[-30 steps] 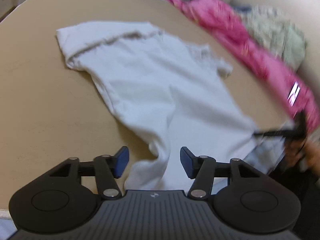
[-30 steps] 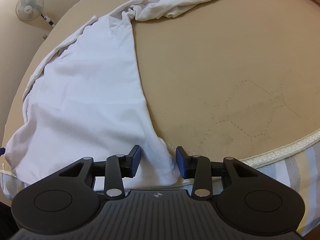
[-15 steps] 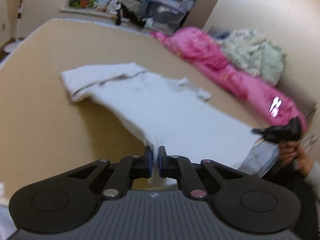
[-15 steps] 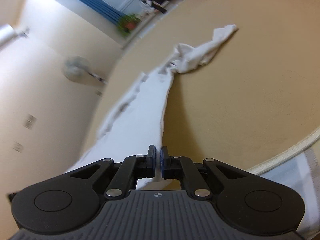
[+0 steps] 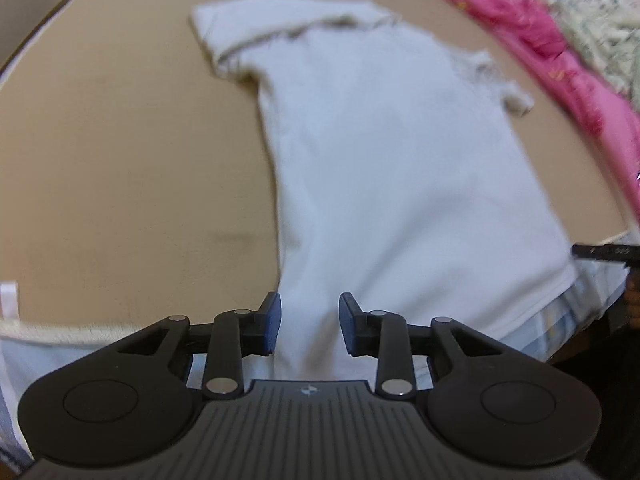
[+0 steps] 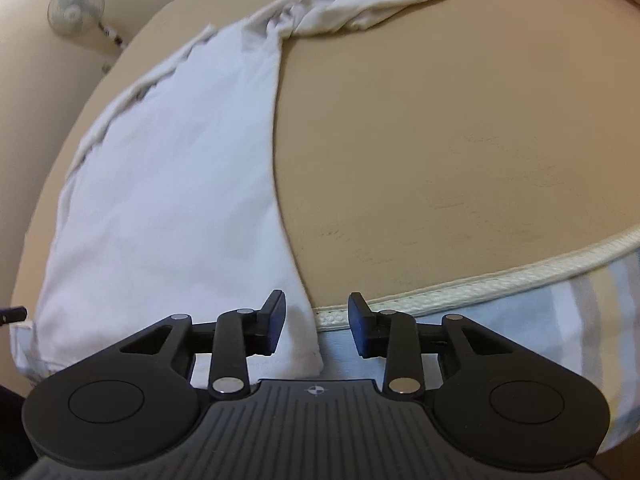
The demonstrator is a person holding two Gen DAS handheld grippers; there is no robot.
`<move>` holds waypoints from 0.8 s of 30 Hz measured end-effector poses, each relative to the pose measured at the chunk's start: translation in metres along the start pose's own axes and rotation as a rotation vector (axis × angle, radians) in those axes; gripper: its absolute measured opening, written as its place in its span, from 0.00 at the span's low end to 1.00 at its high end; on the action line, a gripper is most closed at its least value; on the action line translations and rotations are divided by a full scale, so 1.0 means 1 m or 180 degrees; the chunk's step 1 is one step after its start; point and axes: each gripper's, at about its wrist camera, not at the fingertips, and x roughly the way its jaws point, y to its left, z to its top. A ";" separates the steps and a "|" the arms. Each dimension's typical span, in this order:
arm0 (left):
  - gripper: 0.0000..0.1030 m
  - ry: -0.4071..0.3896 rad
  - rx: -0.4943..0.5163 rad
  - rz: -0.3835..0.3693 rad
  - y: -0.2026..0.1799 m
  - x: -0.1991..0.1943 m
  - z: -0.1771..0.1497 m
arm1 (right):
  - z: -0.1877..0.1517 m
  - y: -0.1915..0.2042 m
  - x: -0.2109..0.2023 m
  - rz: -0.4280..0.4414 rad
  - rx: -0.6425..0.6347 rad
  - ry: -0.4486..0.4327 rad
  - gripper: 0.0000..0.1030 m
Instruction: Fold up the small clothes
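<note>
A small white T-shirt (image 5: 392, 168) lies spread flat on the tan mattress (image 5: 120, 160), its hem hanging over the near edge. It also shows in the right wrist view (image 6: 168, 200), with a bunched sleeve at the far end. My left gripper (image 5: 310, 324) is open, its jaws either side of the hem's left corner without pinching it. My right gripper (image 6: 316, 326) is open at the hem's right corner, the left finger over the cloth, the right finger over the mattress piping (image 6: 480, 280).
A pink blanket (image 5: 560, 48) and a pale crumpled cloth (image 5: 604, 28) lie along the mattress's far right side. A striped sheet (image 6: 580, 320) covers the mattress's side. A fan (image 6: 76, 10) stands by the wall.
Both grippers were shut on the shirt's hem corners and held it lifted half a second ago. Now both have opened and the shirt lies flat, straightened on the mattress.
</note>
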 end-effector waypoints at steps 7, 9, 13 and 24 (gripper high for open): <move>0.05 0.0115 0.0298 0.0287 -0.012 0.006 -0.016 | -0.004 0.020 0.009 0.0066 -0.0351 0.0087 0.04; 0.04 -0.0036 0.0303 0.0272 -0.014 -0.009 -0.019 | -0.006 0.020 -0.004 0.0157 -0.0369 -0.0035 0.03; 0.04 0.0059 0.0551 0.0584 -0.029 -0.005 -0.030 | -0.009 0.002 -0.028 0.0226 -0.0070 -0.0201 0.03; 0.18 -0.0729 0.0582 0.0165 -0.063 -0.024 0.004 | 0.006 0.015 -0.026 0.0342 -0.0049 -0.0493 0.17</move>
